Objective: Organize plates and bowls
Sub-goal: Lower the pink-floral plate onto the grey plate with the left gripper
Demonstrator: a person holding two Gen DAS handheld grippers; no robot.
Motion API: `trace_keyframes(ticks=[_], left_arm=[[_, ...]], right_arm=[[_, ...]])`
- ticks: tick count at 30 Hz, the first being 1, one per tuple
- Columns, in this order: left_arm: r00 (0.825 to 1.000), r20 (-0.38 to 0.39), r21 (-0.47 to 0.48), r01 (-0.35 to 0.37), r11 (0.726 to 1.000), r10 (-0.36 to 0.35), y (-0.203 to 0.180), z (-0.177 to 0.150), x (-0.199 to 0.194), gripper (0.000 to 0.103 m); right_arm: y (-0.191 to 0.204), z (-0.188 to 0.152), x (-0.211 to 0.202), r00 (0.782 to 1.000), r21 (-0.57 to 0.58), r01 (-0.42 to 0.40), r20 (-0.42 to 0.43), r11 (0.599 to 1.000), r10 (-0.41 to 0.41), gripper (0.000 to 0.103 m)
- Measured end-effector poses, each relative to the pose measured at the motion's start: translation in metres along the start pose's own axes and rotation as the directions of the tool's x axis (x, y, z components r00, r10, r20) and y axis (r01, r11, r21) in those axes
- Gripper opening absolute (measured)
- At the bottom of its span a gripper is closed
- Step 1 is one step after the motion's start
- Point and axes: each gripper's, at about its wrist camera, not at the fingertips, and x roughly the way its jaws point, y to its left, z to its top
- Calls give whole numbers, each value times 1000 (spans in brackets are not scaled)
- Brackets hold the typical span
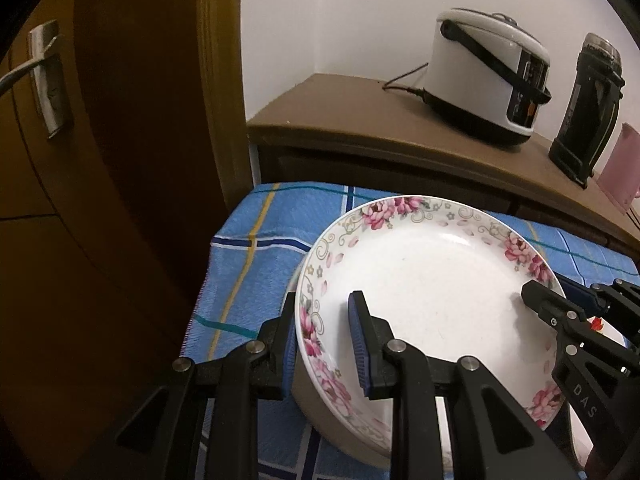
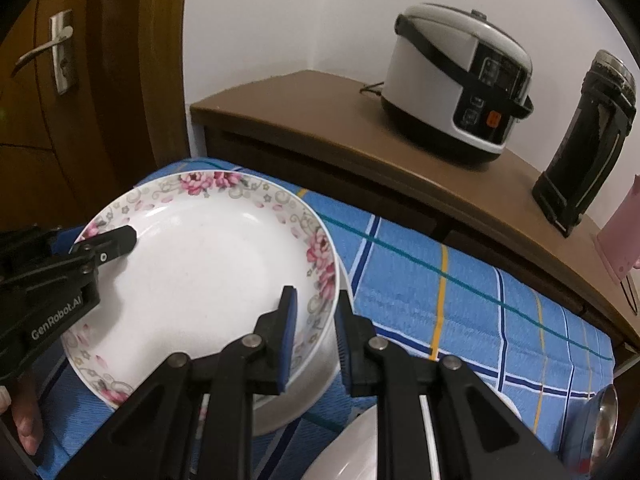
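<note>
Left wrist view: white round ceramic plate with pink flower rim (image 1: 432, 280) resting on top of a plain white dish (image 1: 320, 424) on the desk covered by a blue checked cloth (image 1: 256, 248). Left gripper (image 1: 320, 344) set astride the plate's near-left rim, one blue-padded finger outside the edge, the other over the white inside; jaws parted wider than the rim, and whether the pads touch it cannot be told. Right gripper (image 1: 560, 300) reaching in from the right, one black finger lying on the plate's inner face at the far-right rim.

Right wrist view: same flowered plate (image 2: 200, 272) at left of the blue cloth (image 2: 460, 304). Right gripper (image 2: 316, 336) straddling the plate's right rim, rim in the gap between the blue pads, jaws released, not clenched. Left gripper (image 2: 100, 248) at the opposite rim. Another white dish edge (image 2: 352, 452) low in view, and a shiny metal spoon (image 2: 606, 420) at lower right.

Behind the cloth, a brown wooden cabinet (image 2: 304, 104) carrying a white and black rice cooker (image 2: 452, 80) and a tall black flask (image 2: 588, 144). Brown door with a metal handle (image 2: 52, 52) at left.
</note>
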Motion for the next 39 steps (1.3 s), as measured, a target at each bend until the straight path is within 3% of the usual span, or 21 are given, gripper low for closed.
trace_keyframes(ticks=[17,39], left_arm=[[999,-35,22,1,1000,-1,-1,2,22,27],[1000,-3,31,-7,999,7,-4,-3,19,28]], right_arm=[[0,9,12,996,1,9,-88,1000,-9,19],[1,8,13,998,2,21,-67,1000,-21,22]])
